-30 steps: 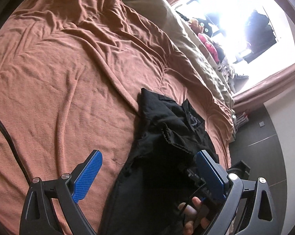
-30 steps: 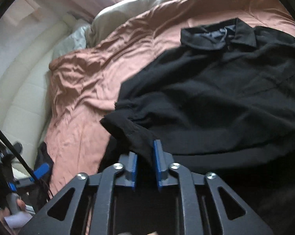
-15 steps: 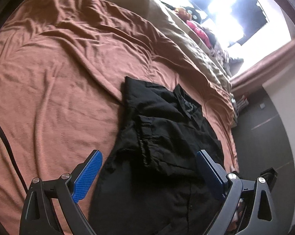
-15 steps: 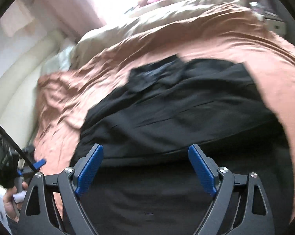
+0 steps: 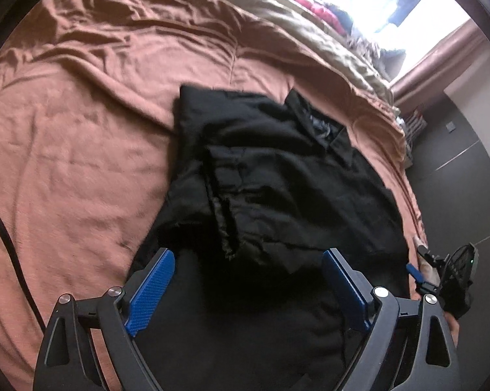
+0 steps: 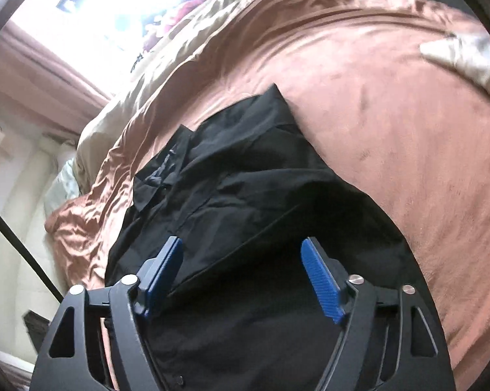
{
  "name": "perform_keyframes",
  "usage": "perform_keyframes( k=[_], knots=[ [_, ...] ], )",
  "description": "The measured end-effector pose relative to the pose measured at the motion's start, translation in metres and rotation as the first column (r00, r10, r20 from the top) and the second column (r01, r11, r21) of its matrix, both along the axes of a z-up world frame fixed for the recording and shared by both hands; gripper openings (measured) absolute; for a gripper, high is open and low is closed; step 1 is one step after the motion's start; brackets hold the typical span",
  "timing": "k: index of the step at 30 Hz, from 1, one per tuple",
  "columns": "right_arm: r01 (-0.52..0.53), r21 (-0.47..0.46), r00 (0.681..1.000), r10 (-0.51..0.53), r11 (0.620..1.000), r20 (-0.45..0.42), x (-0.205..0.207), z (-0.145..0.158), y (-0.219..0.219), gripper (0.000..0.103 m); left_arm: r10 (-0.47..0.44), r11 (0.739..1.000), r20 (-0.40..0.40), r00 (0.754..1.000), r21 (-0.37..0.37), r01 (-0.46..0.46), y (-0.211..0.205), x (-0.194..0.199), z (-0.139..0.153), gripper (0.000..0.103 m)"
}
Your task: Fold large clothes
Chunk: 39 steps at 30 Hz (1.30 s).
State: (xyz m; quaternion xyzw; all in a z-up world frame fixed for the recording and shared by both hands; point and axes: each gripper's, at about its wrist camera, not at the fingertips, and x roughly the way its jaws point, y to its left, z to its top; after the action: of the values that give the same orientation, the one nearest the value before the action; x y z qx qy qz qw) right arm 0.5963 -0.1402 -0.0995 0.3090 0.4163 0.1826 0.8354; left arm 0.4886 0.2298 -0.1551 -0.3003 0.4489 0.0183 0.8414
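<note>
Black shirt [image 5: 277,176] lies spread on a rust-brown bedspread [image 5: 75,137], collar [image 5: 319,123] at the far end from both sets of fingers, one sleeve [image 5: 231,202] folded across its body. Seen from the left wrist, the left gripper [image 5: 246,272] hangs over the near part of the garment with its blue-padded fingers [image 5: 150,286] spread wide; dark cloth fills the space ahead of and below them, but neither pad presses on it. Beyond the right-hand finger, at the bed's edge, part of the other gripper shows, held by a hand. From the right wrist, the right gripper [image 6: 241,260] points down over the shirt's lower half, its jaws closing yet well apart, with fabric lying beneath the gap and nothing pinched. Ahead of these fingers and to their left sits the collar [image 6: 160,172]; to their right the bedspread [image 6: 391,123] runs bare. A beige quilt [image 5: 310,22] and a bright window [image 5: 391,3] lie far beyond the fingertips.
</note>
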Motion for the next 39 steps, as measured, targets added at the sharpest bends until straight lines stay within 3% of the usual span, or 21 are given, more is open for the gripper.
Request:
perform_keyframes(
  k=[5,7,8,9,11,13,17,21,27,34,39],
  knots=[
    [0.048,0.035,0.997,-0.046,0.998,-0.069,0.008,-0.019,-0.024,0.063,-0.028,1.000,-0.045,0.999,-0.006,0.028,-0.011,0.015,-0.024,0.092],
    [0.068,0.069,0.993,-0.061,0.995,-0.097,0.013,-0.026,-0.032,0.054,-0.040,0.999,-0.063,0.997,-0.007,0.040,-0.016,0.019,-0.032,0.081],
    [0.076,0.080,0.992,-0.067,0.994,-0.106,0.015,-0.027,-0.035,0.048,-0.050,0.999,-0.071,0.996,-0.021,0.048,-0.020,0.021,-0.037,0.067],
    [0.084,0.089,0.991,-0.074,0.992,-0.111,0.017,-0.029,-0.038,0.041,-0.054,0.998,-0.073,0.996,-0.025,0.052,-0.022,0.022,-0.039,0.045],
    [0.099,0.096,0.990,-0.088,0.990,-0.114,0.021,-0.031,-0.039,0.032,-0.055,0.998,-0.077,0.995,0.009,0.056,-0.030,0.022,-0.035,0.019],
    [0.112,0.111,0.988,-0.099,0.987,-0.117,0.020,-0.032,-0.040,0.025,-0.062,0.996,-0.041,0.997,0.065,0.064,-0.039,0.020,-0.020,0.015],
    [0.135,0.163,0.984,-0.114,0.977,-0.136,0.015,-0.037,-0.040,0.022,-0.082,0.988,0.004,0.997,0.134,0.081,-0.048,0.026,0.011,0.011],
    [0.138,0.169,0.984,-0.115,0.976,-0.139,0.012,-0.042,-0.040,0.021,-0.091,0.977,-0.008,0.996,0.195,0.090,-0.046,0.047,0.023,0.009],
    [0.123,0.181,0.985,-0.098,0.976,-0.142,0.014,-0.042,-0.037,0.022,-0.071,0.976,-0.053,0.996,0.202,0.080,-0.028,0.066,0.009,0.009],
    [0.117,0.169,0.984,-0.092,0.979,-0.152,0.018,-0.042,-0.038,0.021,-0.061,0.989,-0.158,0.986,0.124,0.081,-0.022,0.059,-0.032,0.009],
    [0.136,0.183,0.979,-0.104,0.974,-0.175,0.017,-0.043,-0.043,0.021,-0.039,0.991,-0.149,0.988,0.123,0.058,-0.015,0.063,-0.025,0.009]
  ],
)
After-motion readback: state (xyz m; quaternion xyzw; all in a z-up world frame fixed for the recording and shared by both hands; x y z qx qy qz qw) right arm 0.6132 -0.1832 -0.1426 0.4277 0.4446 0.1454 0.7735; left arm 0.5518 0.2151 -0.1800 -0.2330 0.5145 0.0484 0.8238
